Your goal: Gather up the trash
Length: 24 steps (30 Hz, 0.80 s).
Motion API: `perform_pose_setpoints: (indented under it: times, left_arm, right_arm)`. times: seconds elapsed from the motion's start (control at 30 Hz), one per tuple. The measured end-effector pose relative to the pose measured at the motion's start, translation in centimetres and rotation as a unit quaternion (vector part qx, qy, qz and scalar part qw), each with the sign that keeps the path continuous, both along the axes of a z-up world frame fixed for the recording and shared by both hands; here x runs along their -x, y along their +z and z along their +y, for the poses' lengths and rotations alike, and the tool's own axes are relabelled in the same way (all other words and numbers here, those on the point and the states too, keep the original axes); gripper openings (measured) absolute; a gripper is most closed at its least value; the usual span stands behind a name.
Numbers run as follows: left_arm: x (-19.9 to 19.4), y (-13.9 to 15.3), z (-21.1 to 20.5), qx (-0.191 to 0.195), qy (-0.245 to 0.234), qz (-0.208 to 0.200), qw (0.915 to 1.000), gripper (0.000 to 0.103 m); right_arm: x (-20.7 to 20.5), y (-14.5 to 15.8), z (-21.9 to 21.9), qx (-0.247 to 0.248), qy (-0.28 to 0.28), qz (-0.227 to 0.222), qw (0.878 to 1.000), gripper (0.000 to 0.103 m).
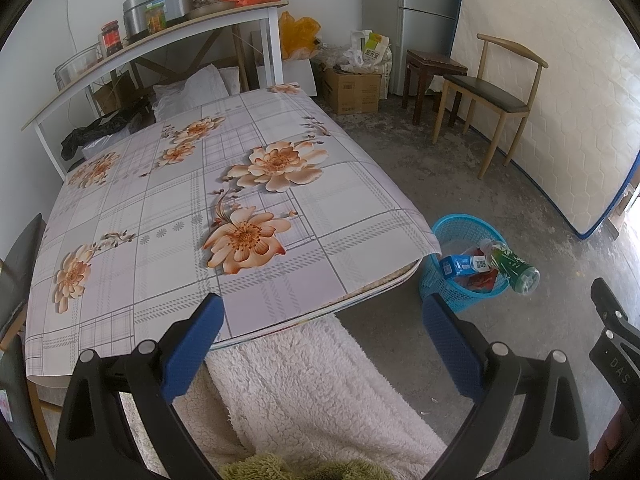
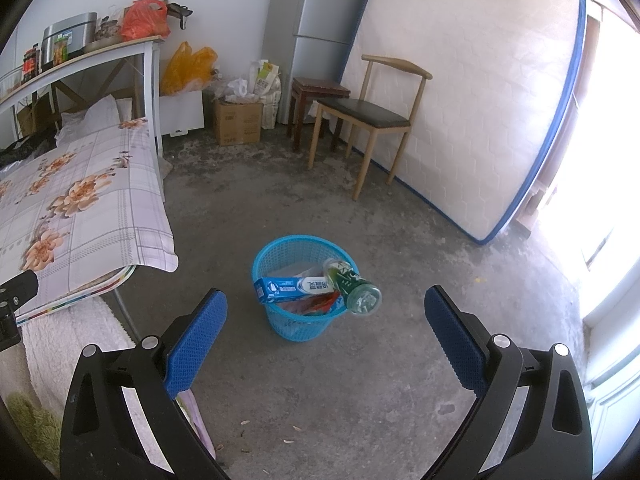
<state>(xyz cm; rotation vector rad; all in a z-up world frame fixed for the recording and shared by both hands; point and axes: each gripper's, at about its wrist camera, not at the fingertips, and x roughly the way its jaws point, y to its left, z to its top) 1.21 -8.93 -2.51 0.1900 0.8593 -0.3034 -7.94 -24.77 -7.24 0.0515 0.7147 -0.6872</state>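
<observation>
A blue plastic mesh basket [image 2: 298, 320] is standing on the bare floor [image 2: 360, 380], just beside the near corner of the counter [image 1: 160, 220]. It is holding the trash: a blue and white toothpaste box [image 2: 294, 288] is lying across its rim, a green plastic bottle [image 2: 352, 286] is leaning over the right edge with its base sticking out, and a red wrapper [image 2: 320, 305] is showing underneath them.

The left hand-held gripper [image 1: 322, 344] is hovering over the counter's near edge with its blue textured pads spread wide apart and nothing between them. The right hand-held gripper [image 2: 326, 340] is pointing down at the basket, its pads likewise parted and gripping nothing.

The counter is wearing a glossy checked cloth printed with orange flowers, its corner drooping over the edge. A fluffy white fabric [image 1: 320, 392] is lying below that edge.

Around the basket the grey concrete floor is looking stained and rough. A wooden chair [image 2: 368, 120] with a dark padded seat and a small dark stool [image 2: 316, 100] are standing against a quilted mattress [image 2: 480, 100] with blue piping, which is leaning on its side. A silver refrigerator [image 2: 316, 20], a cardboard box [image 2: 238, 122] and yellow bags [image 2: 188, 64] are filling the far corner. A white-framed shelf [image 1: 160, 36] is carrying a metal cooker, jars and a red bag.
</observation>
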Motion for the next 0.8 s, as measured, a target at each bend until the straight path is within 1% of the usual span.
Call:
perform_pose_setpoints:
  times: [0.8]
  left_arm:
    - [-0.03,0.02,0.07,0.001,0.000,0.000,1.0000,0.097]
  right_arm:
    - [-0.19,0.08,0.12,0.001,-0.001,-0.001,1.000,0.095]
